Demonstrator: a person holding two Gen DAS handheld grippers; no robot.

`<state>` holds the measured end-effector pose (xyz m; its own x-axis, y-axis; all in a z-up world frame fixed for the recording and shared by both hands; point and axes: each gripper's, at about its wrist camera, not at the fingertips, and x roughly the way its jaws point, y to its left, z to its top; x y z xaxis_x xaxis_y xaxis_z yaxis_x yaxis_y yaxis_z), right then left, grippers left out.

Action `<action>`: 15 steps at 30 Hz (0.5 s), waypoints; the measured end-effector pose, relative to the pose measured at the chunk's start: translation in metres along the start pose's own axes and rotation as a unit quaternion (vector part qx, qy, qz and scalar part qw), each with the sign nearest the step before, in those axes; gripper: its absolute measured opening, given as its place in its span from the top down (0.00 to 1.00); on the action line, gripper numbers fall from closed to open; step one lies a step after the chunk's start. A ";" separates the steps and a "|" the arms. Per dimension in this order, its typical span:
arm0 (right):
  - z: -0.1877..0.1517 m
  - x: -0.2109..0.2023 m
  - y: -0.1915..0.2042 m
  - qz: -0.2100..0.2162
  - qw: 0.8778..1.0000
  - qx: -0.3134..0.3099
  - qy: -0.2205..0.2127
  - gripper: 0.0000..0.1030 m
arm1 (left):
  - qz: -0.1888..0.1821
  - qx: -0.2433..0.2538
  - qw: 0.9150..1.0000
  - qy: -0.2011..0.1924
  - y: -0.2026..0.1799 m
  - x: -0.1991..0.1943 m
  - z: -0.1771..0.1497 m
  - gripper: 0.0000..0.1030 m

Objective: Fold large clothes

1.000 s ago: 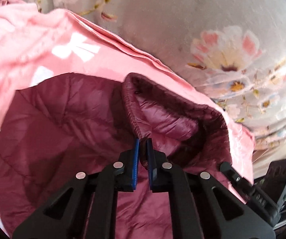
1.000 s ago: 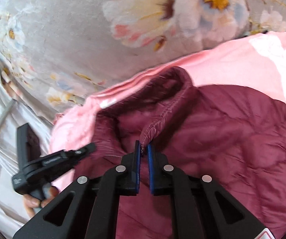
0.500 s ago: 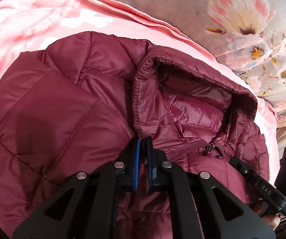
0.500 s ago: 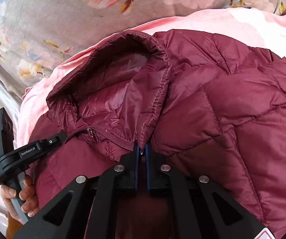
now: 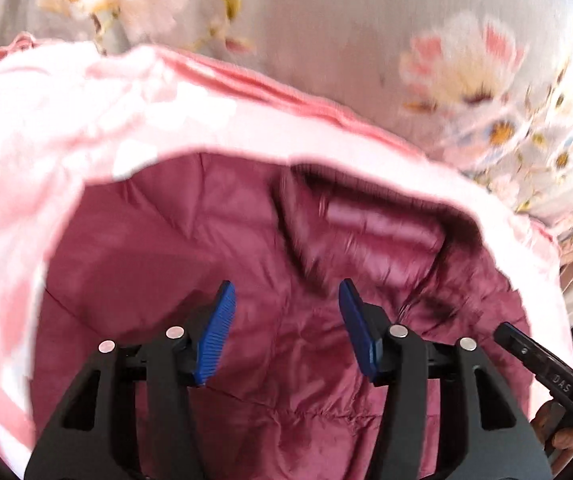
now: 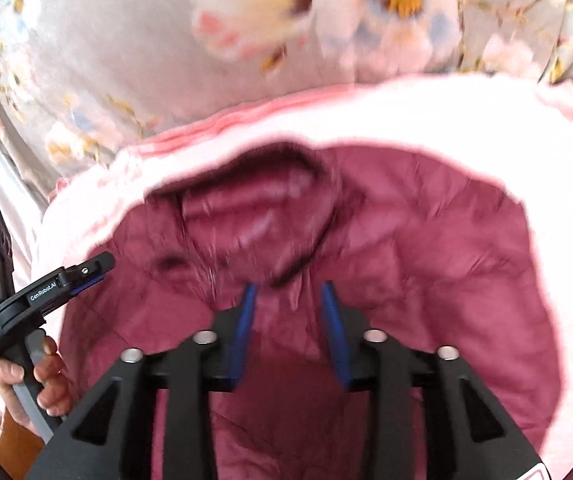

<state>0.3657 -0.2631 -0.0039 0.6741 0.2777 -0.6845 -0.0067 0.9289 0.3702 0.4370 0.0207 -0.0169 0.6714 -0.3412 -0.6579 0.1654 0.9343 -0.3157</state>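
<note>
A maroon quilted puffer jacket lies on a pink blanket, its collar standing open toward the far side. My left gripper hovers over the jacket just short of the collar; its jaws are opening and the blue pads touch no fabric. In the right wrist view the same jacket and collar fill the middle. My right gripper is over the collar's near edge, jaws opening, pads clear of the cloth. Both views are blurred by motion.
A grey bedspread with a flower print lies beyond the pink blanket. The left gripper's body and the hand holding it show at the left of the right wrist view. The right gripper's finger shows at the lower right of the left wrist view.
Both grippers were shut on the collar's edges and have let go; their jaws now stand apart. The jacket has dropped flatter onto the blanket, and both views have pulled back from it.
</note>
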 end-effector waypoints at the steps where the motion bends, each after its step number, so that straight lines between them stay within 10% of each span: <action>1: 0.011 -0.003 0.001 0.006 1.000 0.009 -0.008 0.58 | -0.002 -0.007 1.000 -0.004 0.001 -0.006 0.013 0.49; 7: 0.065 0.030 -0.019 0.110 0.981 0.159 -0.015 0.54 | -0.069 -0.106 0.992 0.019 0.003 0.009 0.071 0.34; 15: 0.069 0.095 -0.049 0.138 0.947 0.290 0.026 0.52 | -0.132 -0.284 0.943 0.110 0.020 0.091 0.072 0.35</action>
<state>0.4803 -0.2989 -0.0436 0.6683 0.5162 -0.5357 0.2393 0.5327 0.8118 0.5532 0.0161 -0.0344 0.4839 -0.6266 -0.6109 -0.1501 0.6283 -0.7634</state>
